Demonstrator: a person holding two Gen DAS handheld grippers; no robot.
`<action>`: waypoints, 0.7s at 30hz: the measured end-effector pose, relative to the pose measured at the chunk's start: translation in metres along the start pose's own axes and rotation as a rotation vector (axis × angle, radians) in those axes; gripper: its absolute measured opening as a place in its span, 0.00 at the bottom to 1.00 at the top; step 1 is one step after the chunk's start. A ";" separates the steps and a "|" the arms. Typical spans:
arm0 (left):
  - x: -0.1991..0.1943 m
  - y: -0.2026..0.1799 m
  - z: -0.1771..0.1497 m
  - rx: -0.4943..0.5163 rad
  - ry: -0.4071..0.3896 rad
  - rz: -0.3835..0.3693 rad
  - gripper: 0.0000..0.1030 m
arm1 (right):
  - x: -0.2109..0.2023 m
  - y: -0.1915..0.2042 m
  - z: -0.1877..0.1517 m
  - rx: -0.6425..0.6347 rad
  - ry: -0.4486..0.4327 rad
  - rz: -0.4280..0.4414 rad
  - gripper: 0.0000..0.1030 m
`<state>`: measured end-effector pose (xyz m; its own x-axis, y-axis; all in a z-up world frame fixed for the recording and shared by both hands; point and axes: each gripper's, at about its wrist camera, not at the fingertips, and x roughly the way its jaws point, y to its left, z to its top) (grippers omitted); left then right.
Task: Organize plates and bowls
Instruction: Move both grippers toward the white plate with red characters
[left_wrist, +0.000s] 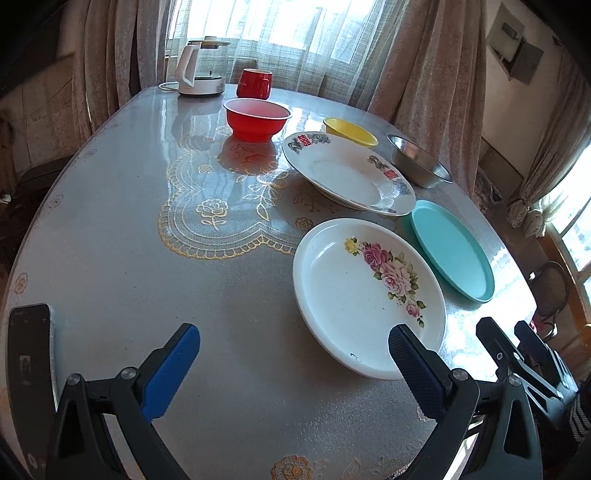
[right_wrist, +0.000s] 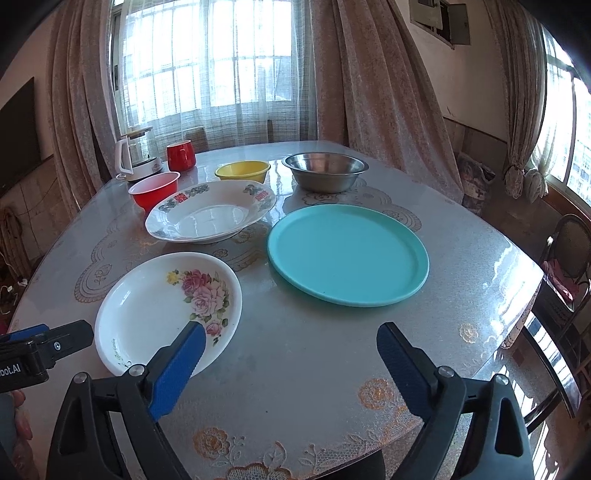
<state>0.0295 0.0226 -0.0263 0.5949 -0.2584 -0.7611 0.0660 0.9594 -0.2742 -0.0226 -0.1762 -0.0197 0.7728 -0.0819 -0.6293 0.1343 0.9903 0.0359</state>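
Note:
A white plate with pink roses (left_wrist: 365, 295) (right_wrist: 166, 306) lies near the table's front. Behind it sits a white deep plate with red characters (left_wrist: 347, 173) (right_wrist: 210, 214). A teal plate (left_wrist: 450, 251) (right_wrist: 347, 254) lies to the right. A red bowl (left_wrist: 256, 120) (right_wrist: 155, 190), a yellow bowl (left_wrist: 351, 131) (right_wrist: 242, 171) and a steel bowl (left_wrist: 417, 160) (right_wrist: 325, 171) stand farther back. My left gripper (left_wrist: 293, 362) is open and empty, its right finger over the rose plate's near rim. My right gripper (right_wrist: 291, 358) is open and empty, right of the rose plate.
A glass kettle (left_wrist: 201, 68) (right_wrist: 136, 157) and a red mug (left_wrist: 255, 83) (right_wrist: 181, 155) stand at the far edge by the curtains. A phone (left_wrist: 31, 354) lies at the table's front left. A chair (right_wrist: 565, 266) stands to the right.

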 end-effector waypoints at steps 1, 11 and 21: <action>0.001 0.001 0.001 -0.003 -0.004 0.002 1.00 | 0.000 0.000 0.000 0.000 -0.004 0.010 0.89; 0.016 0.005 0.014 0.028 -0.008 0.002 0.94 | 0.016 -0.003 0.003 0.022 0.020 0.127 0.68; 0.022 -0.009 0.050 0.056 -0.037 -0.040 0.89 | 0.032 -0.034 0.029 0.100 0.020 0.128 0.68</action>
<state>0.0823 0.0135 -0.0114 0.6199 -0.2932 -0.7278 0.1346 0.9535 -0.2695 0.0156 -0.2160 -0.0189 0.7752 0.0474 -0.6299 0.0972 0.9764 0.1930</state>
